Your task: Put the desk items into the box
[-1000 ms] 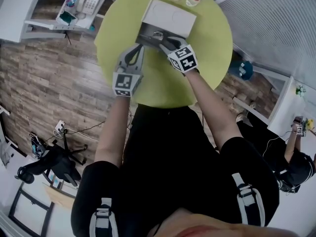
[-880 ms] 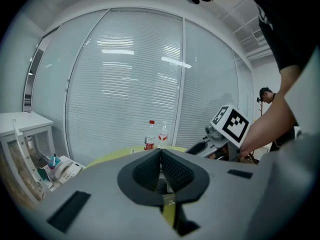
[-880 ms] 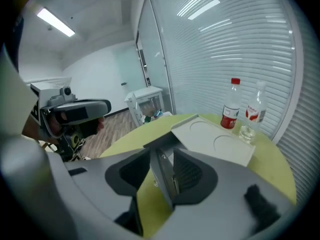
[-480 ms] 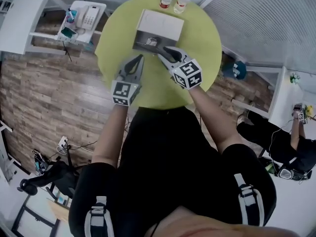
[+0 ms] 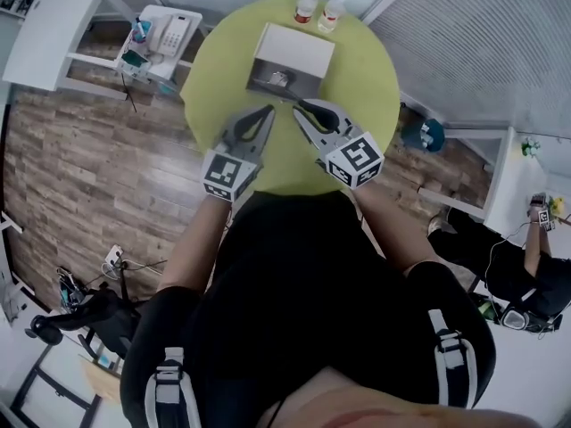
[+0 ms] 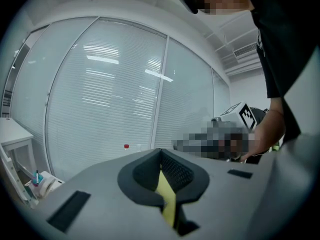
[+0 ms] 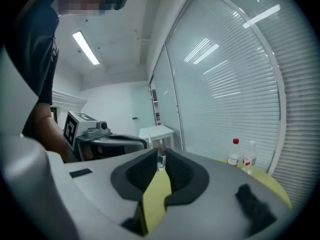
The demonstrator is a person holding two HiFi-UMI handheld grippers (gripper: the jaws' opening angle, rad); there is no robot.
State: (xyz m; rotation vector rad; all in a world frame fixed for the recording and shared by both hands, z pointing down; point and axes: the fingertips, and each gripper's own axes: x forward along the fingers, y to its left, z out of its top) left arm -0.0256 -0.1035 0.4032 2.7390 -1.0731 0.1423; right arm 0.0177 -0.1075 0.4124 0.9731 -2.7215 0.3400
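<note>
Yellow-green table (image 5: 375, 87): found left gripper (image 5: 268, 111), jaws pressed together, and right gripper (image 5: 305, 107), jaws just narrowed yet apart, empty, drawn back from box (image 5: 294, 52)

The table (image 5: 370, 87) has a smooth matt top, the box (image 5: 299, 50) looks like matt white card, the floor (image 5: 80, 185) at the left is grainy wood plank, the far bottles (image 5: 306, 4) are clear glossy plastic, and the person's shirt (image 5: 294, 283) is matt black cloth.
</note>
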